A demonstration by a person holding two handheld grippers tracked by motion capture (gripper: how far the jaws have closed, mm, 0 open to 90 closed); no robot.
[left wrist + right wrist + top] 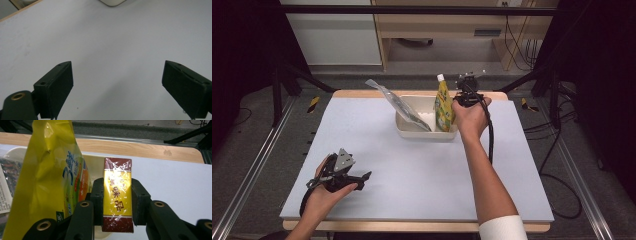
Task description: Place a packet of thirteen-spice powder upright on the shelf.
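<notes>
A: Right gripper [117,195] status?

B: Clamped on a small box [118,195], yellow with dark red ends, wrapped in clear film. Both jaws pressed flat on its long sides, box standing upright between them. Held at the right end of the cream tray [424,132], over the rim as far as visible.

A: What else near it?

B: Yellow pouch [50,175] with white cap just left of the box in the right gripper view, close, contact not clear. Standing in the tray, leaning a bit. Clear packet [399,105] with dark contents further left, slanting out over the tray's left edge.

A: Left gripper [362,176]?

B: Spread wide, holding nothing. Bare pale table [120,50] between and ahead of the jaws. Tray corner barely visible far ahead at top of the left gripper view. Well apart from tray and from the right gripper, near the front left of the table, held in the hand low over the surface.
</notes>
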